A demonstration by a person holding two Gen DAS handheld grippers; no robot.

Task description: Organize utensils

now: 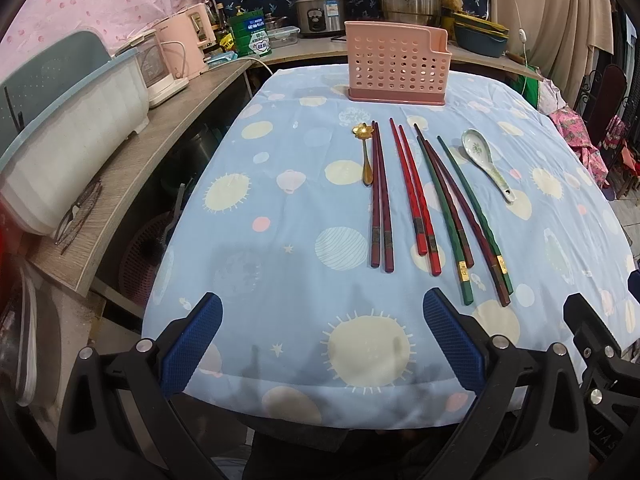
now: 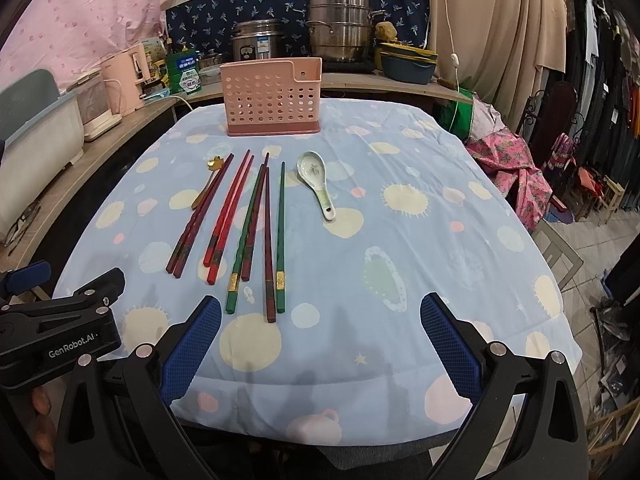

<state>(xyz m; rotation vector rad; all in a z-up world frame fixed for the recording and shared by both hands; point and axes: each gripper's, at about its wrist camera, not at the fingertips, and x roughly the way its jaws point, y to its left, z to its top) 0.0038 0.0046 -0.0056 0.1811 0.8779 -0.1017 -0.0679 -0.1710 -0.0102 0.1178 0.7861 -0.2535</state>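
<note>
We hold both grippers low at the near edge of the table, left gripper (image 1: 322,340) and right gripper (image 2: 320,340) each with jaws wide apart and empty. The chopsticks (image 2: 244,228) lie centre-left in the right view, long axes running away towards the pink holder (image 2: 274,98), nearer our left.

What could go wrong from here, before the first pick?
1. The green and dark chopsticks cross and overlap, so one grasp may drag several.
2. The gold spoon touches the dark red pair; lifting either may shift the other.
3. The pink holder looks light; a bumped rim may tip it.
</note>
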